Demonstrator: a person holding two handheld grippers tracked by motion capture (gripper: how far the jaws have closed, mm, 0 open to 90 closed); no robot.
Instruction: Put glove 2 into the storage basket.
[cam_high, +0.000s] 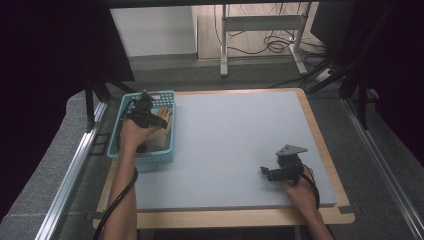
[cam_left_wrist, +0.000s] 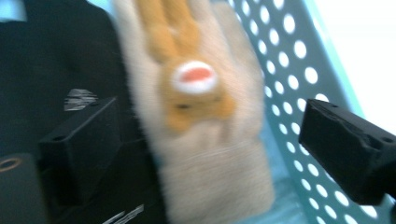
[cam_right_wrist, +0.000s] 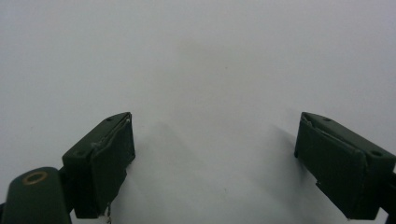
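Observation:
A beige knitted glove (cam_left_wrist: 205, 154) with an orange animal figure on it lies in a teal perforated basket (cam_left_wrist: 299, 70). My left gripper (cam_left_wrist: 210, 149) hangs over the glove, its jaws wide apart on either side and not pressing it. From above, the left gripper (cam_high: 150, 117) is inside the basket (cam_high: 145, 156) at the table's left edge, over the glove (cam_high: 164, 126). My right gripper (cam_high: 267, 172) rests low over the grey mat near the front right, open. Its jaws (cam_right_wrist: 215, 154) have nothing between them.
A dark cloth item (cam_left_wrist: 56, 56) lies in the basket beside the glove. The grey mat (cam_high: 230, 135) covers most of the wooden table. Metal rails (cam_high: 70, 170) run along both sides, and a desk frame with cables (cam_high: 265, 35) stands beyond the table.

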